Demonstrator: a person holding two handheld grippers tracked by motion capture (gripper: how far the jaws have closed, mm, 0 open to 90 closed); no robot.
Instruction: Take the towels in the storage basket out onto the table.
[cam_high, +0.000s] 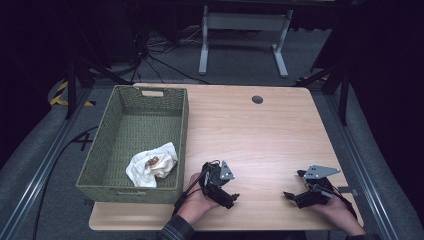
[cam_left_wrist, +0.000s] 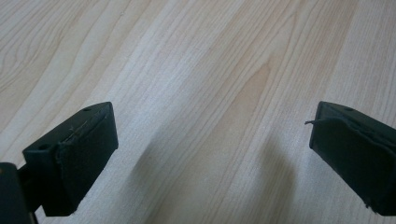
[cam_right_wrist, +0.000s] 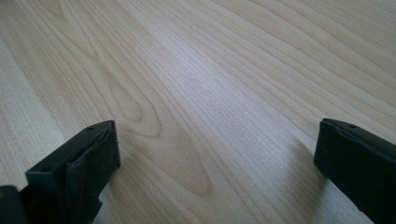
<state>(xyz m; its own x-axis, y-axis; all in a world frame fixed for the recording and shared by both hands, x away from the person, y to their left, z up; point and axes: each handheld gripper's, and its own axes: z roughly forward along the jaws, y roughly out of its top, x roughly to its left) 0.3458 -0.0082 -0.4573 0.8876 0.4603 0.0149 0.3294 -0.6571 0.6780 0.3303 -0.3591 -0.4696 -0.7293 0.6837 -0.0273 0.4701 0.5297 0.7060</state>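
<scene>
A green woven basket (cam_high: 182, 130) stands on the left part of the wooden table (cam_high: 260, 135). A crumpled white cloth (cam_high: 151, 165) with a brownish patch lies in its near right corner. My left gripper (cam_high: 226, 189) rests low over the table just right of the basket's near corner, jaws wide apart over bare wood (cam_left_wrist: 210, 140). My right gripper (cam_high: 295, 186) sits near the front right edge, pointing left, also open with nothing between its pads (cam_right_wrist: 79, 172).
A round cable hole (cam_high: 257, 99) marks the table's far edge. Beyond the table stand white desk legs (cam_high: 204, 45) and cables on the grey floor. Metal rails run along both sides of the table.
</scene>
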